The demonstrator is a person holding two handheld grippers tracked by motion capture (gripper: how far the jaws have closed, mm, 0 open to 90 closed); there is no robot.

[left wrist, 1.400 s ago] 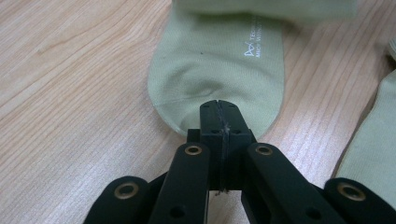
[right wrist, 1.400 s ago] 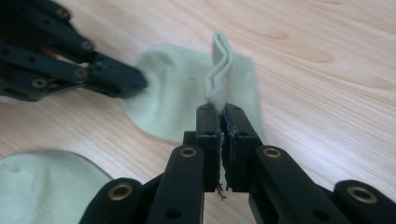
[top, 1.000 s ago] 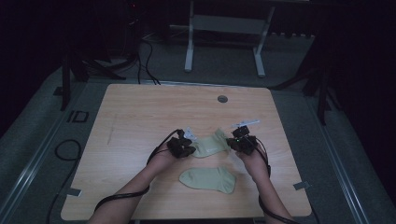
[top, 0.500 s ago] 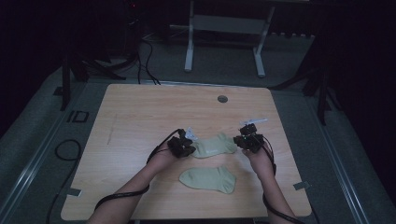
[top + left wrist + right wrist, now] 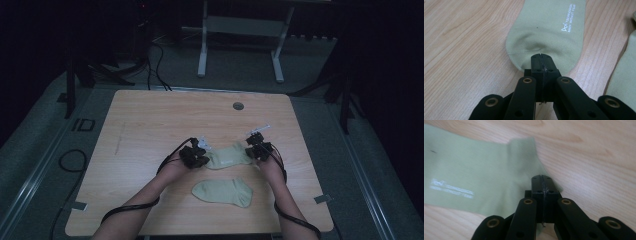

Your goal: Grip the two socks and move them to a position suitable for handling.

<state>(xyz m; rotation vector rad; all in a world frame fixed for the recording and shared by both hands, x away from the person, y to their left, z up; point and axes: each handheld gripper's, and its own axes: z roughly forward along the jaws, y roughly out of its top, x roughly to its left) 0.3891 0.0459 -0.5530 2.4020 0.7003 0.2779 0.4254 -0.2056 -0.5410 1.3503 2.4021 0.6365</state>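
Far sock (image 5: 228,156): pale green, lying flat on the wooden table (image 5: 150,120), stretched between the two grippers; its long axis runs left to right across the table, parallel to the person's edge.
Left gripper (image 5: 194,156): at the sock's left end; in the left gripper view (image 5: 541,58) its jaws are pressed together on the rounded toe tip, so it is grasping the far sock.
Toe end: the toe seam curves just ahead of the left jaws, and the white printed lettering (image 5: 567,25) lies farther along the foot, away from that gripper.
Near sock (image 5: 223,191): a second pale green sock, lying flat and free, closer to the person, between the forearms; apart from the far sock, touched by neither gripper.
Right gripper (image 5: 258,148): at the far sock's right end; in the right gripper view (image 5: 541,178) its jaws are clenched on the fabric at the cuff corner, so it too is grasping the far sock.
Key relation: each hand holds the end nearest it, and the near sock lies directly toward the person from the held one with about the same long axis; my guess is that the held sock is meant to come toward it.
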